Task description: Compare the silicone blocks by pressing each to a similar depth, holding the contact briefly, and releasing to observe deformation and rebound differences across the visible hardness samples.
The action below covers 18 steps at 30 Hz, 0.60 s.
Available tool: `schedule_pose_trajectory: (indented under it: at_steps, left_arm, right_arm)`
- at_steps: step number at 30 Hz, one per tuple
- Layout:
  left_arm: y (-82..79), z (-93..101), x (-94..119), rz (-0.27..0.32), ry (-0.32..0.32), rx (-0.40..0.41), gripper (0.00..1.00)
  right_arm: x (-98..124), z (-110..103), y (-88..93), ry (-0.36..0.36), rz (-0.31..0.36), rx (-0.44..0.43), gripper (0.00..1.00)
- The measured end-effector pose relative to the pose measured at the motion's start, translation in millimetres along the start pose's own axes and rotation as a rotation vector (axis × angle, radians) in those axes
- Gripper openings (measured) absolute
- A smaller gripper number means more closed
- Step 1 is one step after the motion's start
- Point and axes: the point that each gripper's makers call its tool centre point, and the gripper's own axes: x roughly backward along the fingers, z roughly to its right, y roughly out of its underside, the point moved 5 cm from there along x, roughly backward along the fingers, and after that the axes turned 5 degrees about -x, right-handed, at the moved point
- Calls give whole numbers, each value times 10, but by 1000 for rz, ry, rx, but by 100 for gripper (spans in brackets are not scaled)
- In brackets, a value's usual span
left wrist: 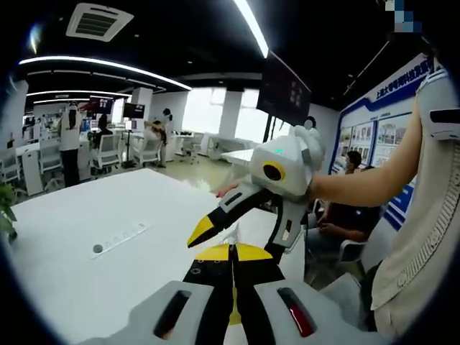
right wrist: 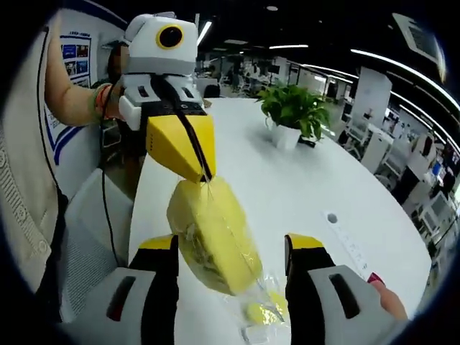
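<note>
Right gripper view: left gripper (right wrist: 203, 172) enters from top, jaws clenched on top edge of clear bag (right wrist: 237, 287); yellow block (right wrist: 213, 236) hangs inside, above white table (right wrist: 302, 187).

Block long axis runs along view, top far, bottom near, slightly tilted.

Right gripper (right wrist: 233, 251) jaws released, one each side of block, apparently not touching. Judgement: right nearer for press; closing straight across short axis squeezes block.

Left gripper view: right gripper (left wrist: 233, 223) ahead, jaws spread.

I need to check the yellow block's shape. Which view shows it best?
The right gripper view: the yellow block, in clear wrap, hangs from the shut left tongs between the open right tongs. In the left gripper view, its own tongs hide it.
</note>
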Motion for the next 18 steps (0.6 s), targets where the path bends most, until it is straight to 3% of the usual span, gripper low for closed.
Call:
schedule_pose_trajectory:
  at_steps: [4,14,18]
  left_arm:
    - [27,-44,23,-3,-16,10,0]
    - [155,-151,40,-20,-54,28,0]
    - [228,-204,33,-34,-73,31,0]
  right_arm:
    - [64,-32,46,18,36,-43,62]
    - [232,-109,229,129,103,-119,62]
    - [302,-125,266,186,173,-189,63]
